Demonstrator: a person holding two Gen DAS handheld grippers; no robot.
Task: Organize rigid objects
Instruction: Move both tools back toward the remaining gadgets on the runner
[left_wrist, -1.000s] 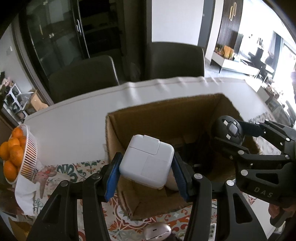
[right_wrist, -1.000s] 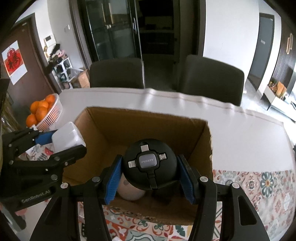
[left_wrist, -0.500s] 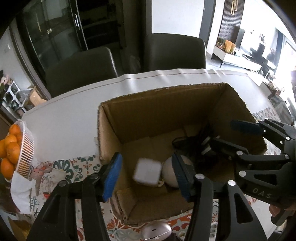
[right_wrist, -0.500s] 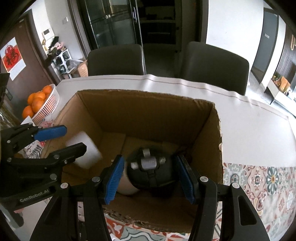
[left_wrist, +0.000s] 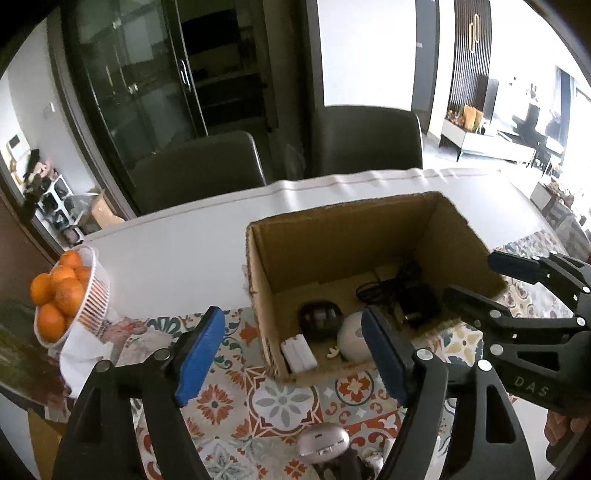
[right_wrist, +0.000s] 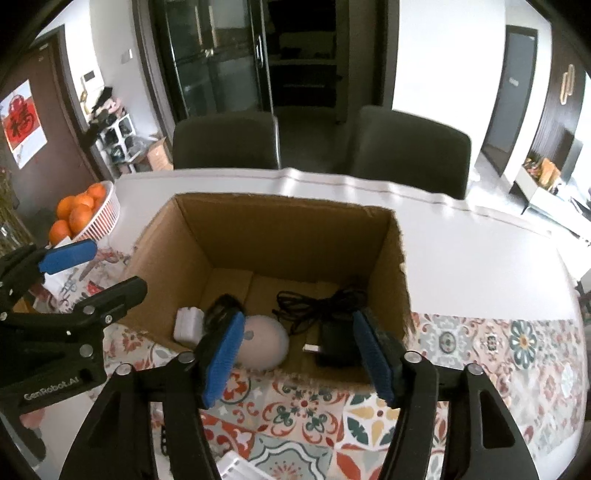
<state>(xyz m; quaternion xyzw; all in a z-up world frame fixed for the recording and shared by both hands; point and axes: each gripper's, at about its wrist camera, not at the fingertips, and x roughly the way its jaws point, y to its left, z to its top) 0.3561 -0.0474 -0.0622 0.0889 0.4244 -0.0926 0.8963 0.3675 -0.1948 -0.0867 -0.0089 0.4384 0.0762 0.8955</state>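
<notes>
An open cardboard box (left_wrist: 369, 236) (right_wrist: 280, 229) stands on the table. On its floor lie a white square charger (left_wrist: 299, 354) (right_wrist: 188, 325), a black round hub (left_wrist: 320, 321) (right_wrist: 221, 308), a white rounded device (left_wrist: 352, 339) (right_wrist: 266, 343) and a black adapter (right_wrist: 338, 343) with its coiled cable (left_wrist: 402, 288). My left gripper (left_wrist: 293, 321) (right_wrist: 118, 266) hovers over the box's near left corner, jaws opening, nothing between them. My right gripper (right_wrist: 299, 319) (left_wrist: 491, 280) hangs over the box's near edge, jaws also opening and empty.
A white basket of oranges (left_wrist: 66, 295) (right_wrist: 85, 214) stands at the left table edge. A silver device (left_wrist: 325, 439) lies on the patterned mat (left_wrist: 280, 402) below my left gripper. Two dark chairs (right_wrist: 225, 140) face the table's far side.
The left gripper let go of the white charger and the right let go of the black hub; both now lie in the box. Both grippers drew back and up with wider jaws.
</notes>
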